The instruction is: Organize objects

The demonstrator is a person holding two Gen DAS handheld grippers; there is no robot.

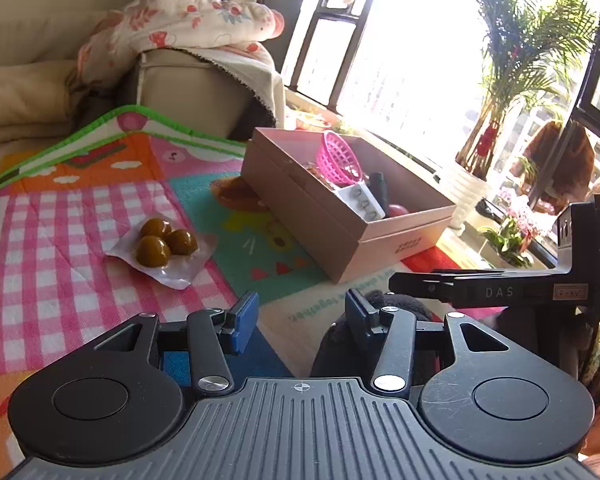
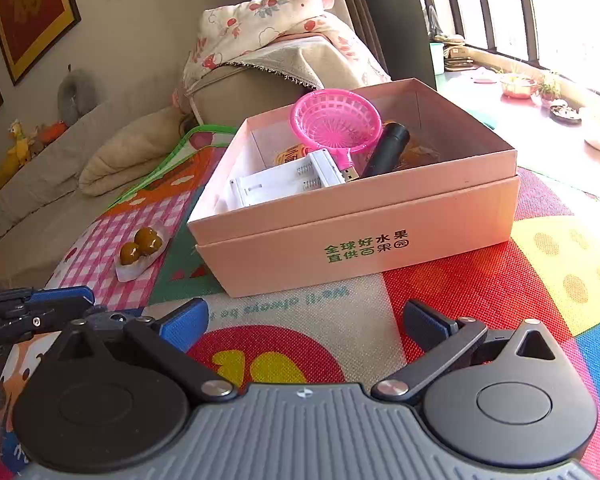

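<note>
Left gripper [image 1: 298,320] sits lowest in its wrist view, blue pads apart, nothing between them; right gripper [image 2: 306,320] likewise spread wide and empty, hovering over the colourful play mat [image 2: 480,288]; just past the right gripper stands the pink cardboard box [image 2: 356,232] with green print, already holding a pink mesh basket [image 2: 336,120], a white battery holder [image 2: 284,184] and a black cylinder [image 2: 388,148]; left of the box, apart from it, a clear vacuum pack of brown egg-like balls [image 1: 162,246] lies flat on the pink checked patch, likely the last thing to be boxed; risks: slick film slipping from the pads or a thin-edge pinch folding; squeezing a ball could burst the seal; a low carry could clip the box rim and shove the box; both tools reaching in may collide.
</note>
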